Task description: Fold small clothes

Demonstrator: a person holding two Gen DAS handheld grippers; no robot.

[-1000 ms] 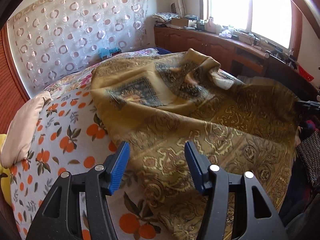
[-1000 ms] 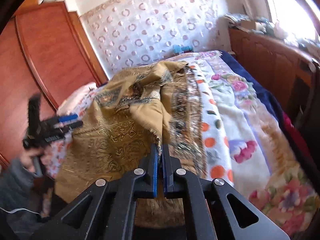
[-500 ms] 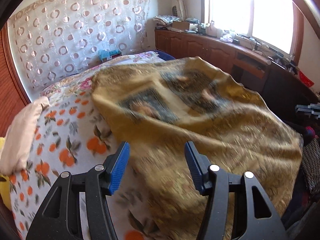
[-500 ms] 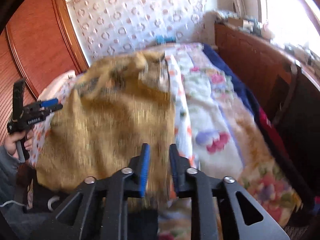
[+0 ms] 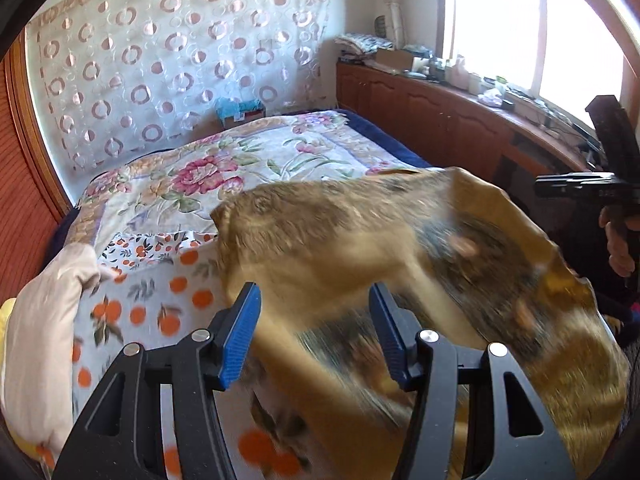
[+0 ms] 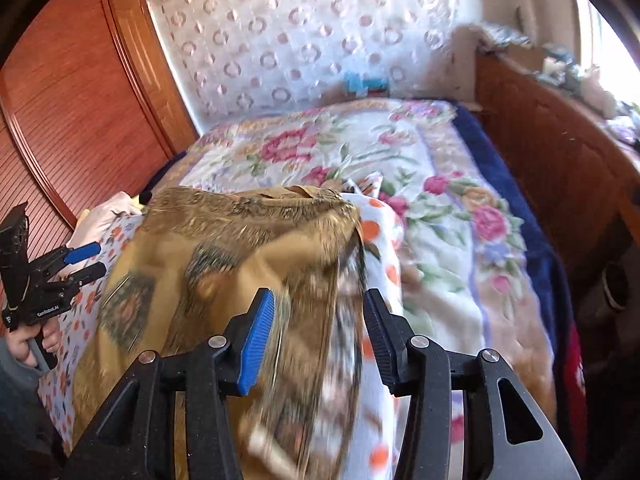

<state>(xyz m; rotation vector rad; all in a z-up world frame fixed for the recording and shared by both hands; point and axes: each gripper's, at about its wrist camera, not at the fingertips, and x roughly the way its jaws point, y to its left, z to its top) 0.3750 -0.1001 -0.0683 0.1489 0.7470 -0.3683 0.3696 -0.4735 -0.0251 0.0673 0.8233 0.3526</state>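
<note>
A golden-brown patterned cloth [image 5: 400, 264] lies over the near part of the bed, blurred with motion; it also shows in the right wrist view [image 6: 240, 264]. My left gripper [image 5: 314, 332] is open and empty just above its near left edge. My right gripper [image 6: 318, 336] is open, with the cloth's right edge hanging loose between the fingers, not pinched. The left gripper [image 6: 82, 260] shows at the left of the right wrist view, and the right gripper's body [image 5: 588, 190] shows at the right of the left wrist view.
The bed carries an orange-print sheet [image 5: 140, 304] and a floral blanket [image 5: 248, 160]. A beige pillow [image 5: 44, 312] lies at the left edge. A wooden cabinet [image 5: 440, 116] runs along the right under the window. A wooden wardrobe [image 6: 72, 92] stands left.
My right gripper has opened and let go of the cloth's edge. The cloth has been pulled toward me and dropped lower, uncovering the floral blanket at the far end. My left gripper stays open.
</note>
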